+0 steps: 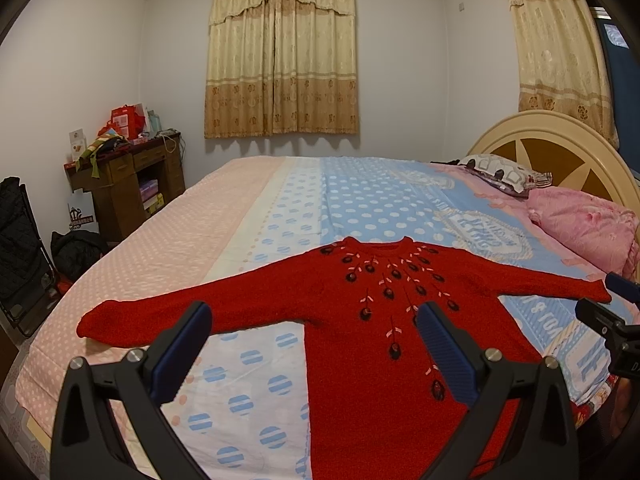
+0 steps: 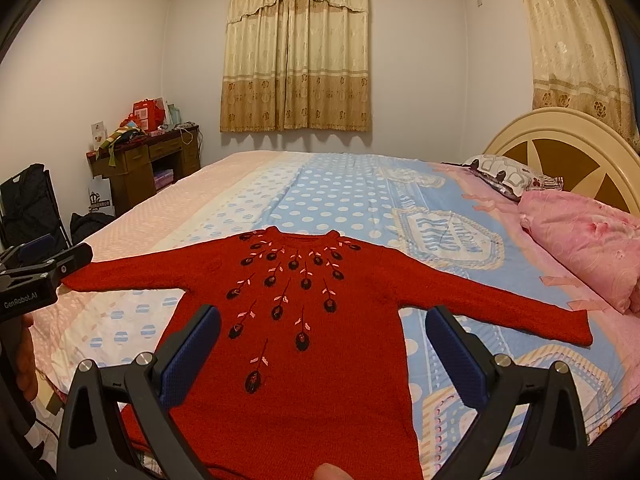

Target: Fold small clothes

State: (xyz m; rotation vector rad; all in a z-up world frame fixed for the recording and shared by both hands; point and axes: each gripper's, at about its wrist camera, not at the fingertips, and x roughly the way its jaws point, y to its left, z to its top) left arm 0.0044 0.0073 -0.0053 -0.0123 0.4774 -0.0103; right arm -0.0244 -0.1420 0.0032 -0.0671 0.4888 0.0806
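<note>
Your left tongs (image 1: 312, 316) are spread wide and hold nothing; they hang above the near part of the bed (image 1: 240, 216), with one blue pad (image 1: 188, 344) over the dotted sheet and the other over the sweater's body. Your right tongs (image 2: 324, 320) are spread just as wide and empty too, hovering over the sweater's lower half.

The red sweater (image 2: 304, 320) lies flat on the bed, front up, neck pointing away from you toward the curtain (image 2: 296, 60). Both sleeves are stretched straight out to the sides. Dark embroidered buds on stems fan down from the collar. The hem is at the near edge of the bed, cut off by the bottom of both views.

In the right wrist view, the left tongs (image 2: 48, 258) show at the left edge, close to the left cuff but not touching it. A pink pillow (image 2: 584, 248) sits by the headboard (image 2: 560, 140) on your right, well apart from the sweater. A cluttered desk (image 1: 132, 172) stands in the far left corner.
</note>
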